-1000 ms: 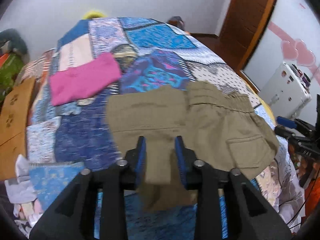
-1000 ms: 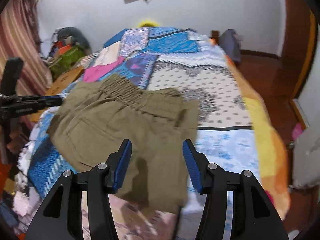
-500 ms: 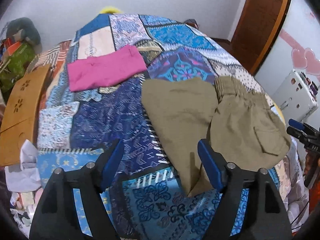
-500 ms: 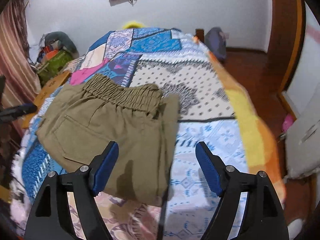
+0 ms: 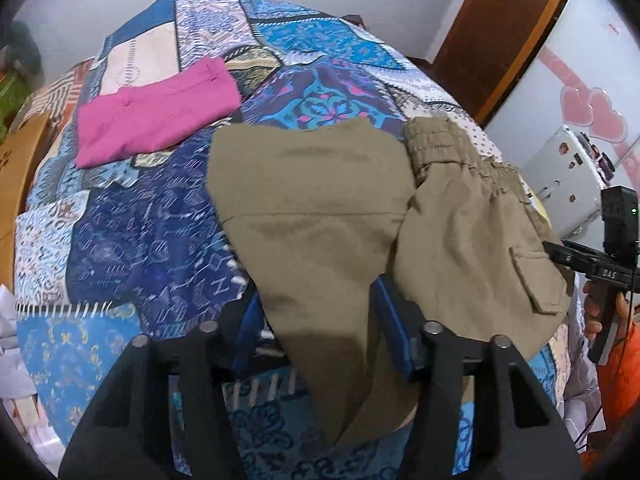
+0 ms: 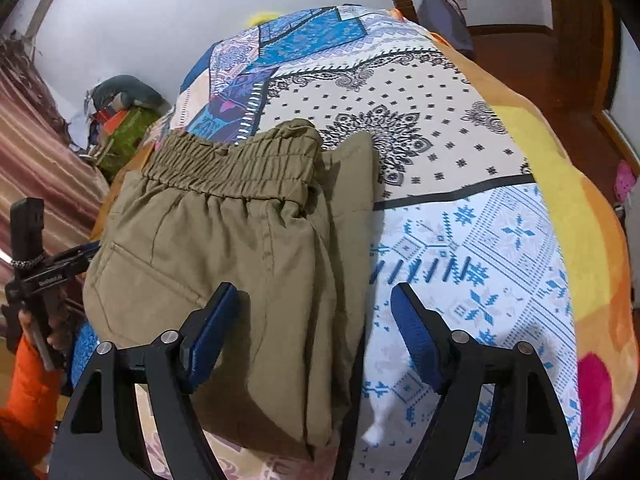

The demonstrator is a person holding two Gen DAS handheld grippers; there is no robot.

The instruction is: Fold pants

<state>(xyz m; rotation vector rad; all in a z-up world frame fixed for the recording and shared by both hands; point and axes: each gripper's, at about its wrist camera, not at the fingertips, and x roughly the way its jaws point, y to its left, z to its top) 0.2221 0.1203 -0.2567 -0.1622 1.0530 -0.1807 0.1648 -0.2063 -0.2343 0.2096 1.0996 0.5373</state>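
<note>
Olive khaki pants (image 5: 320, 216) lie folded on the patchwork bed cover (image 5: 152, 216), legs folded up beside the elastic waistband (image 5: 452, 152). In the right wrist view the pants (image 6: 224, 248) show the waistband and a back pocket. My left gripper (image 5: 316, 320) is open, its blue pads either side of the near edge of the folded leg, not closed on it. My right gripper (image 6: 316, 332) is open over the near right edge of the pants, holding nothing.
Folded pink pants (image 5: 156, 116) lie at the far left of the bed. A wooden board (image 5: 16, 176) stands at the bed's left side. A white appliance (image 5: 568, 176) and a wooden door (image 5: 500, 28) are to the right. Clutter (image 6: 124, 120) sits left of the bed.
One second ago my left gripper was nearly shut on the pant leg; it let go and opened wide, then came down around the leg's edge. My right gripper opened wider and moved closer.
</note>
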